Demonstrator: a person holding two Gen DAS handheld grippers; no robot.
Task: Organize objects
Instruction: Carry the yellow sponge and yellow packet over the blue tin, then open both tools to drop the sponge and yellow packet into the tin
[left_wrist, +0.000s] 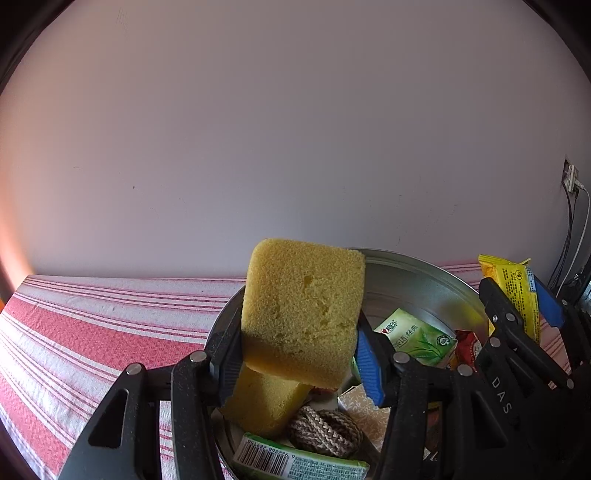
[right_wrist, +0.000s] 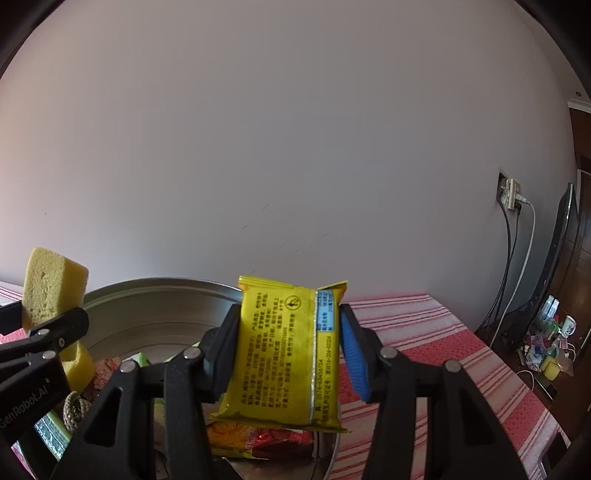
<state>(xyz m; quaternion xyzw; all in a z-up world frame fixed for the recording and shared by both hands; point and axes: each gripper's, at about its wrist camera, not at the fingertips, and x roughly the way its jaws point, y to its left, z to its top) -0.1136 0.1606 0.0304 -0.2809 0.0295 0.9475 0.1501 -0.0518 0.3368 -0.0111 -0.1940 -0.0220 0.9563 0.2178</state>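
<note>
My left gripper (left_wrist: 299, 354) is clamped on a yellow sponge (left_wrist: 303, 310), its 2 pads pressing the sponge's sides, and the sponge stands raised above the metal basin (left_wrist: 413, 284). In the left wrist view the sponge sits at center, with a second yellow sponge (left_wrist: 266, 402) just under it at 7 o'clock, lying inside the basin. Around that one, at 6 o'clock, lie a coil of braided rope (left_wrist: 325, 430) and a green packet with a barcode (left_wrist: 299, 459); a green tea carton (left_wrist: 417, 338) lies at 3 o'clock of the held sponge.

My right gripper (right_wrist: 288, 350) is closed on a yellow snack packet (right_wrist: 288, 354), pinched across its width and held upright over the basin's near edge. Below it, at 6 o'clock, a red and orange wrapper (right_wrist: 258, 439) lies in the basin. The basin rests on a red and white striped cloth (left_wrist: 92, 332). At 2 o'clock in the right wrist view a wall socket (right_wrist: 511, 194) has cables hanging from it.
</note>
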